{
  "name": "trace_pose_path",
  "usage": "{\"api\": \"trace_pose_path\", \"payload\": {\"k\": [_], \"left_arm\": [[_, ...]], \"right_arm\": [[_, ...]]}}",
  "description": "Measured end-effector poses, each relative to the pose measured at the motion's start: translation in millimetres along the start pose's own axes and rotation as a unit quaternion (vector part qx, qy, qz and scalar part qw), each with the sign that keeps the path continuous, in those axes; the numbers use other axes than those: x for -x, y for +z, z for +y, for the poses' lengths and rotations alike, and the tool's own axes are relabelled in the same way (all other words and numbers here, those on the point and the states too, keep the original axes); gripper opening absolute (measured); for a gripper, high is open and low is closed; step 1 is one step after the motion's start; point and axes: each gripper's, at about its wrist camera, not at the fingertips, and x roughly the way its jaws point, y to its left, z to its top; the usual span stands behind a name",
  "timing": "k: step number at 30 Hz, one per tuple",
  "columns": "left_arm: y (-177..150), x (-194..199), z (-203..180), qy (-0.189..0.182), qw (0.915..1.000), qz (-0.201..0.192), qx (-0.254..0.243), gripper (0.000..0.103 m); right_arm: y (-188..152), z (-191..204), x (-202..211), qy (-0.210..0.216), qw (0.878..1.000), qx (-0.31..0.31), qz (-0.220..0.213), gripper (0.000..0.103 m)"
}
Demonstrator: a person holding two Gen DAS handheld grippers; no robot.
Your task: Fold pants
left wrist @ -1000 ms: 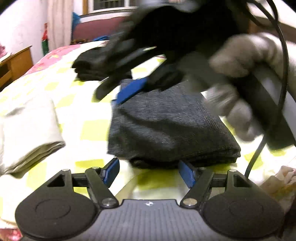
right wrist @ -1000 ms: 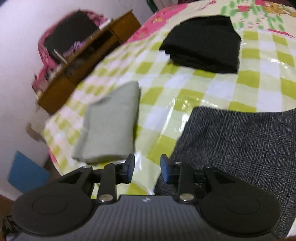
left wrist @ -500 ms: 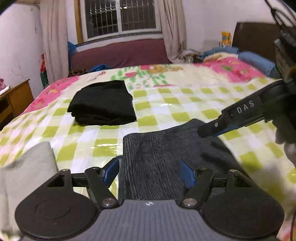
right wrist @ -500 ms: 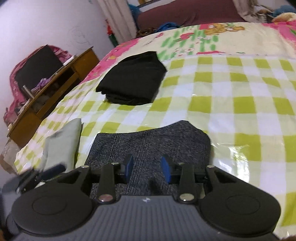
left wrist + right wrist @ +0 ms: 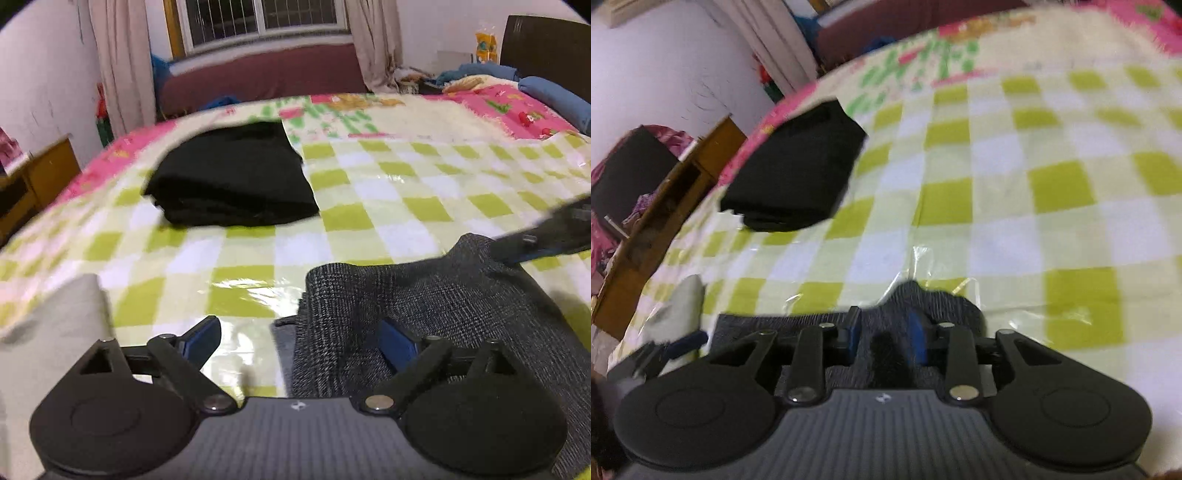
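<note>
Lying folded on the bed [image 5: 369, 192], near edge, w/ checked green-white plastic cover under it: grey pants [image 5: 424, 302]. Far corner of pants lifted and bunched in left wrist view, w/ a dark tool tip touching it from the right side.

Left tool [image 5: 299, 336]: spread wide, nothing between the blue pads. Left pad over bare cover, right pad over the grey cloth; can't tell if touching. Pants' left edge runs between the two pads.

Right tool [image 5: 884, 334]: gap narrow but not closed, a hump of grey pants [image 5: 897, 314] bunched up between the pads. Blurred, so can't tell if pinched or just sitting in the gap.

Also on bed: folded black garment [image 5: 232, 177] farther back and to the left, well apart from grey pants; same one in right wrist view [image 5: 798, 173]. Pale grey-green folded garment [image 5: 55, 317] at near left, just beside left tool, apart from pants.

Beyond bed: wooden cabinet [image 5: 40, 177] at left, window w/ curtains at back, blue pillow [image 5: 554, 96] at far right.
</note>
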Motion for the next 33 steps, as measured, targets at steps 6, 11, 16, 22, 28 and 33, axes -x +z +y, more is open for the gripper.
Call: {"api": "trace_pose_path", "payload": {"k": [6,11,16,22,28,33], "left_arm": [[-12.4,0.3,8.9,-0.028,0.9991,0.032,-0.001,0.103],[-12.2,-11.9,28.5,-0.094,0.9912,0.073,0.059,0.103],[-15.8,-8.7,31.1,-0.113,0.9896,0.084,0.031,0.103],[-22.6,-21.0,15.0,-0.137,0.9810,0.105,0.088,0.103],[-13.1,4.5,-52.9,-0.161,0.9824,0.095,0.003,0.097],[0.0,-13.6,-116.1,-0.206,0.9731,0.101,-0.025,0.096]], "right_arm": [[-43.5,-16.3,30.2,0.013,0.999,-0.042,0.031,0.047],[-50.3,-36.6,3.9,0.050,0.988,-0.134,0.051,0.065],[-52.9,-41.5,0.4,0.086,0.988,-0.114,0.066,0.070],[-51.5,-45.4,-7.3,0.101,0.982,-0.145,0.063,0.041],[-53.1,-77.0,51.1,0.078,0.987,-0.134,0.041,0.032],[-49.8,-121.2,91.9,0.006,0.988,-0.151,0.024,0.032]]}}
